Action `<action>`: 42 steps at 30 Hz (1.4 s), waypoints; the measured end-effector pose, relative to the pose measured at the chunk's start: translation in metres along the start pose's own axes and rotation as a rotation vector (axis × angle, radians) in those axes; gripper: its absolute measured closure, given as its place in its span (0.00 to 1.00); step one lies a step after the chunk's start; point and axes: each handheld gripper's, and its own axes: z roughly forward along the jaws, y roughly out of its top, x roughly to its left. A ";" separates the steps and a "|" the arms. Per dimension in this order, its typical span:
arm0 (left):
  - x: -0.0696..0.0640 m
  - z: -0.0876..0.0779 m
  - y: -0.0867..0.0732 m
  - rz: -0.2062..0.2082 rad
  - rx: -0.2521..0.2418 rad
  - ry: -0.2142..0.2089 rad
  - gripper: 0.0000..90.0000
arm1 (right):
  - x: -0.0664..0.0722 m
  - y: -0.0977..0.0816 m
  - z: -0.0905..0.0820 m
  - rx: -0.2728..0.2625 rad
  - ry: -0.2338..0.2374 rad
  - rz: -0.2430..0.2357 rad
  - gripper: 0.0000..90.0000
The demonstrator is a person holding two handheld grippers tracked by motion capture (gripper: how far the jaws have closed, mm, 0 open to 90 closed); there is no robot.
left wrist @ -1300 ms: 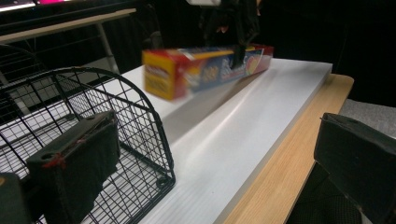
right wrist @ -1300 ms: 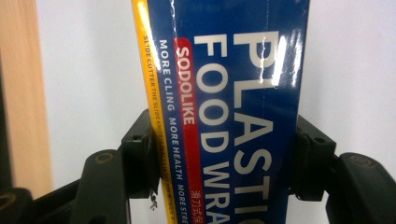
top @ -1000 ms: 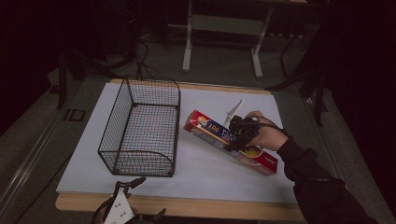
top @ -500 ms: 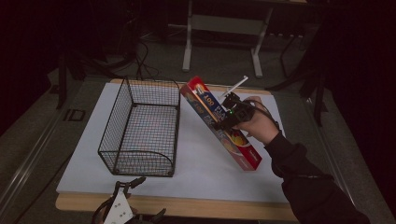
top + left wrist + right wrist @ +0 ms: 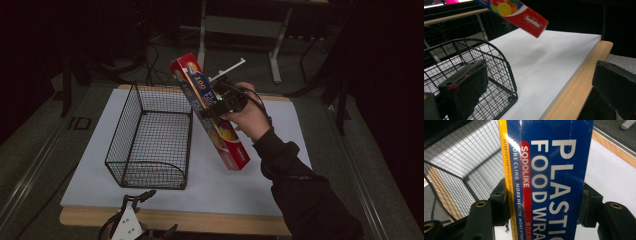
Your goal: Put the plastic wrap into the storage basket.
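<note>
A long red and blue box of plastic food wrap (image 5: 212, 112) hangs tilted in the air, its far end raised toward the black wire basket (image 5: 150, 135). My right gripper (image 5: 220, 102) is shut on the box's middle; in the right gripper view the jaws clamp both sides of the box (image 5: 549, 180), with the basket (image 5: 461, 165) behind it. The box's low end (image 5: 524, 15) shows at the top of the left gripper view. My left gripper (image 5: 145, 220) lies by the table's near edge, jaws wide apart in the left gripper view (image 5: 539, 87), next to the basket (image 5: 474, 65).
A white sheet (image 5: 280, 175) covers the wooden table (image 5: 225, 225). The basket stands on its left half. A metal frame with legs (image 5: 240, 25) stands on the floor beyond the table. A person's dark sleeve (image 5: 300, 195) reaches in from the lower right.
My right gripper has lifted the box off the table and carried it left toward the basket, tilting its far end upward. The left gripper has not moved.
</note>
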 end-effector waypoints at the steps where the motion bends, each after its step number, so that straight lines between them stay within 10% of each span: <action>1: 0.000 0.000 0.000 0.000 0.000 0.000 0.01 | 0.003 0.004 0.002 -0.006 0.004 0.000 0.44; 20: -0.001 -0.002 0.000 0.002 -0.009 -0.014 0.01 | 0.067 0.074 0.023 -0.193 0.047 0.098 0.44; 31: -0.001 -0.003 0.000 0.002 -0.010 -0.020 0.01 | 0.087 0.063 0.074 -0.228 0.039 0.169 0.43; 42: -0.001 -0.003 0.000 0.001 -0.010 -0.024 0.01 | 0.086 0.045 0.121 -0.142 -0.027 0.173 0.43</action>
